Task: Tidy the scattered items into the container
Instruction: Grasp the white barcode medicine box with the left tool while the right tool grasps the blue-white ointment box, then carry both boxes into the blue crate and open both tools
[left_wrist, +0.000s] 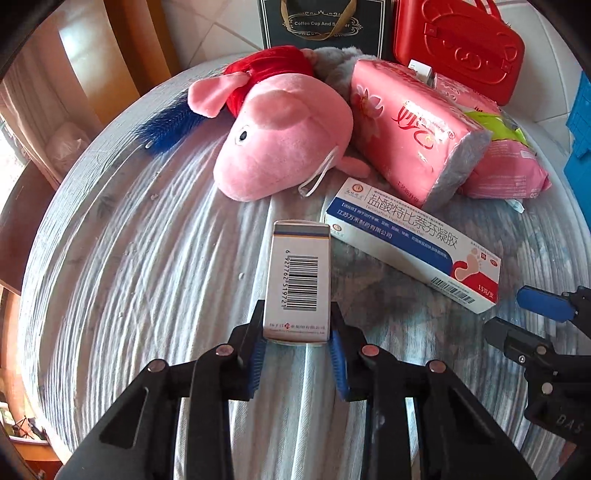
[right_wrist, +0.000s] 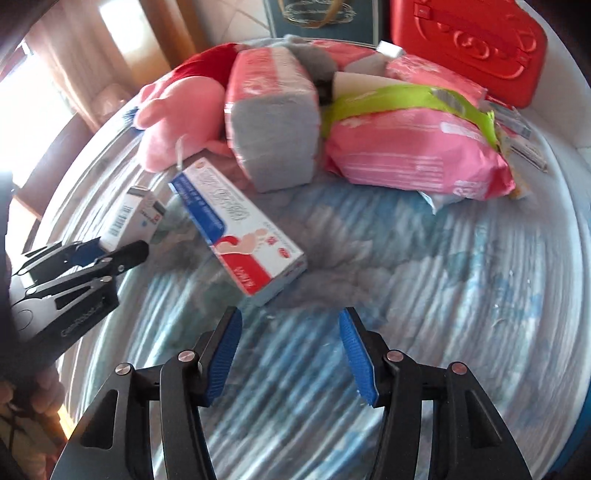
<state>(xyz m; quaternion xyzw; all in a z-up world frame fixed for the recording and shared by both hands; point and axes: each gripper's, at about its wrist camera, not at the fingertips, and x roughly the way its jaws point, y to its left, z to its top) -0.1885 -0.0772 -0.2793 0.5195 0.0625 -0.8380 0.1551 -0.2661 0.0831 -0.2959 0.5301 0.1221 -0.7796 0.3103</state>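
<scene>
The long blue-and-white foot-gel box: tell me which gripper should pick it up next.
Right. The right gripper is open and empty, with the foot-gel box lying just ahead of its jaws. The left gripper is already closed on the small barcode box.

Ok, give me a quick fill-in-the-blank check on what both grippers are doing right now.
1. The left gripper is shut on the small box printed with a ____.
2. The right gripper stands open with ____ between its pads.
3. The long blue-and-white box shows a red ____ picture.
4. The plush toy is a pink ____.

Missing words: barcode; nothing; foot; pig
</scene>
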